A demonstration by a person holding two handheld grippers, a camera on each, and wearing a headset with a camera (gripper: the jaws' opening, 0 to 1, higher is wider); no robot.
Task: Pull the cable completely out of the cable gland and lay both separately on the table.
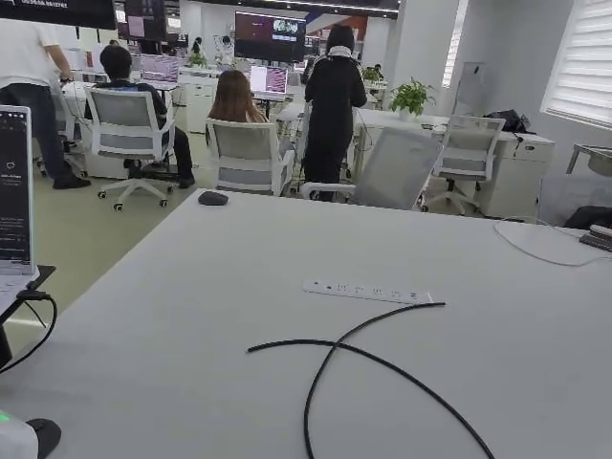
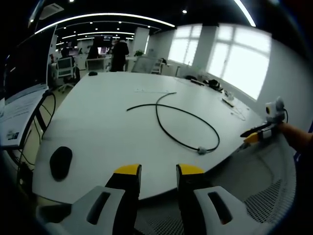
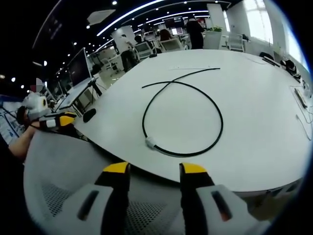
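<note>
A long black cable (image 1: 382, 368) lies in a loop on the white table (image 1: 191, 316), its two ends crossing near the middle. In the left gripper view the cable (image 2: 166, 129) ends in a small pale cable gland (image 2: 201, 150) near the table's near edge. The right gripper view has the same cable (image 3: 217, 110) and gland (image 3: 151, 143). My left gripper (image 2: 159, 171) is open and holds nothing, well short of the table edge. My right gripper (image 3: 155, 169) is open too, off the table and a short way from the gland.
A white power strip (image 1: 366, 292) lies beyond the cable. A dark mouse-like object (image 1: 212, 198) sits at the far edge, another black puck (image 2: 60, 161) near the left corner. A mesh chair back (image 3: 73, 171) lies under both grippers. People and office chairs stand beyond the table.
</note>
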